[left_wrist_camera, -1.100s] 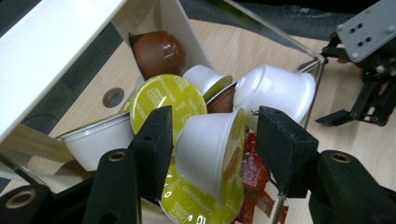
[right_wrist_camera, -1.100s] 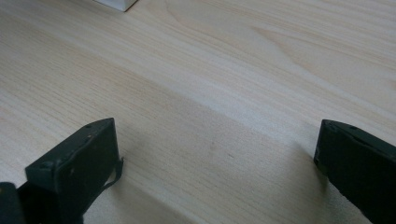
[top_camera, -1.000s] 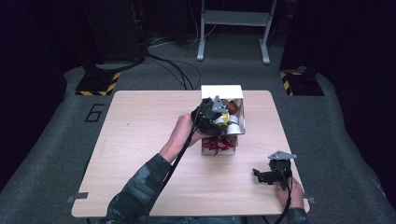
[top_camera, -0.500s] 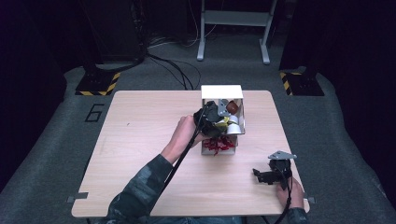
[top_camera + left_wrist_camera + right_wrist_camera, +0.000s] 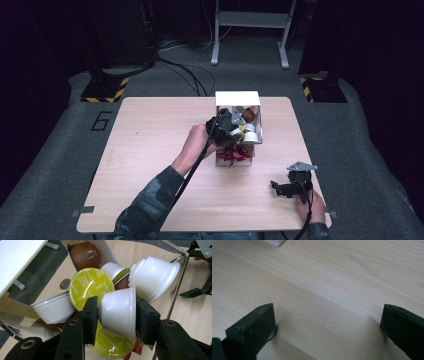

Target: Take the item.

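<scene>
White capsule point(image 5: 117, 312) clamped in left gripper point(image 5: 116, 315) jaws, just closed.

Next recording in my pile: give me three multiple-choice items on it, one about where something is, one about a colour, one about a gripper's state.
1. Where does the right gripper sit?
A. Inside the box
B. Over the table's near right corner
C. On the floor

2. What colour is the foil lid behind the held capsule?
A. Yellow-green
B. Blue
C. Black

3. How do the left gripper's fingers stand?
A. Wide open over bare wood
B. Shut with nothing between them
C. Shut on a white capsule

Key: 1 B, the high view shows it above bare table near that corner, apart from the white box. 2 A, the lid reads yellow-green in the left gripper view. 3 C, both fingers press the white capsule; they have just been closing on it.
</scene>
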Demonstrator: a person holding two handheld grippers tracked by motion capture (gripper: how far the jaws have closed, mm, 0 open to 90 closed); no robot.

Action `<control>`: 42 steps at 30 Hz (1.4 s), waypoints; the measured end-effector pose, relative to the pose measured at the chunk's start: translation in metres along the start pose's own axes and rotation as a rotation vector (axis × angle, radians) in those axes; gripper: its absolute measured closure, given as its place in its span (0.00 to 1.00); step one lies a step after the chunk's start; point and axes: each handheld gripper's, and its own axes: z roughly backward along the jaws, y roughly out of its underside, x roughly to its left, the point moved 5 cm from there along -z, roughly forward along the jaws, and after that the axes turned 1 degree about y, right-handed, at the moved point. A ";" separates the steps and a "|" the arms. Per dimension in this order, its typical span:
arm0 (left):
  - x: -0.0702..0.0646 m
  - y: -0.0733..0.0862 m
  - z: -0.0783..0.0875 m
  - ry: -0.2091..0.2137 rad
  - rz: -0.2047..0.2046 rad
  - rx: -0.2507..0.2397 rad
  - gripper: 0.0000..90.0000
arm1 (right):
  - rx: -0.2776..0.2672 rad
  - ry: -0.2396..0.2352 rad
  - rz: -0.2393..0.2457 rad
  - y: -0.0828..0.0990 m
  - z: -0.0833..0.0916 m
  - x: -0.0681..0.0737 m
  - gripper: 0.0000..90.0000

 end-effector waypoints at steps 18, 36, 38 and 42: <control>0.002 -0.001 0.008 -0.006 -0.014 -0.040 0.64 | 0.001 0.000 0.000 0.000 0.000 0.000 0.00; 0.002 -0.005 0.026 -0.023 -0.028 -0.080 0.64 | 0.001 0.007 0.003 0.000 0.000 0.000 0.00; 0.002 -0.005 0.028 -0.023 -0.021 -0.086 0.64 | 0.001 0.007 0.001 0.000 0.000 0.000 0.00; 0.004 -0.007 0.034 -0.034 -0.020 -0.103 0.64 | 0.001 0.007 0.001 0.000 0.000 0.000 0.00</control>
